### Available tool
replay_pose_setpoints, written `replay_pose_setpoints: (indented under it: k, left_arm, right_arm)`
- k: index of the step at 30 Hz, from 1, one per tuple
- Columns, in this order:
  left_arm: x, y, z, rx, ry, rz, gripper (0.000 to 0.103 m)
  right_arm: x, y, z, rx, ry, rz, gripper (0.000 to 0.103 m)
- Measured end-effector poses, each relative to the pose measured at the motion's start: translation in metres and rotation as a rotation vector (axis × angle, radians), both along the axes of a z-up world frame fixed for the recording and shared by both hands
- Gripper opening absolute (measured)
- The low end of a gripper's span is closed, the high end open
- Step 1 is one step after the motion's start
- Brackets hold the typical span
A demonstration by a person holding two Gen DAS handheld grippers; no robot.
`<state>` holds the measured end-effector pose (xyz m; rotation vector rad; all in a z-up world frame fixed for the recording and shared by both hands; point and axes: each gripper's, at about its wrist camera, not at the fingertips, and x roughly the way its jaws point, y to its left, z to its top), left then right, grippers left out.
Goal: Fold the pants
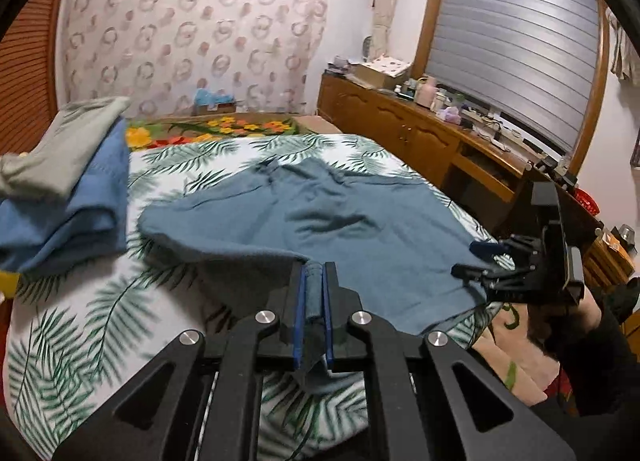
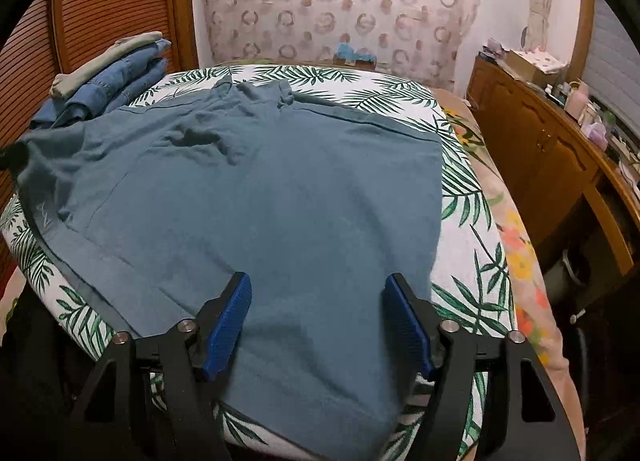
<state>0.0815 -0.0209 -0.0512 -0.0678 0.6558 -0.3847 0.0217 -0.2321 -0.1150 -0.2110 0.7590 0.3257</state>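
Left claw (image 1: 314,301) is clamped on a lifted corner of the pants (image 2: 248,197) at the bed's (image 2: 460,245) near edge, while right claw (image 2: 320,321), parted, hovers over their nearer cloth.

- The pants (image 2: 248,189) lie spread on the bed (image 2: 460,261), ahead of the right claw (image 2: 320,321), whose fingers straddle the near cloth.
- The left claw (image 1: 314,309) pinches a pants edge.
- Folded clothes (image 1: 72,197) sit far left of it.
- A cabinet (image 1: 420,133) stands to its right.
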Motion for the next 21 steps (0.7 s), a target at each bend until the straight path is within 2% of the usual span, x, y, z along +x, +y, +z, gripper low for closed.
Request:
replay_pose_setpoints:
  k: [10,21]
  left_arm:
    - [0.022,-0.034,0.027,-0.018,-0.041,-0.088,0.009]
    - [0.035,-0.078,0.037,0.004,-0.035,-0.165,0.009]
  right_arm:
    - [-0.008,-0.009,0.003,0.044,-0.026,-0.005,0.065]
    - [-0.019,-0.018,0.004,0.090,-0.051,0.011,0.064]
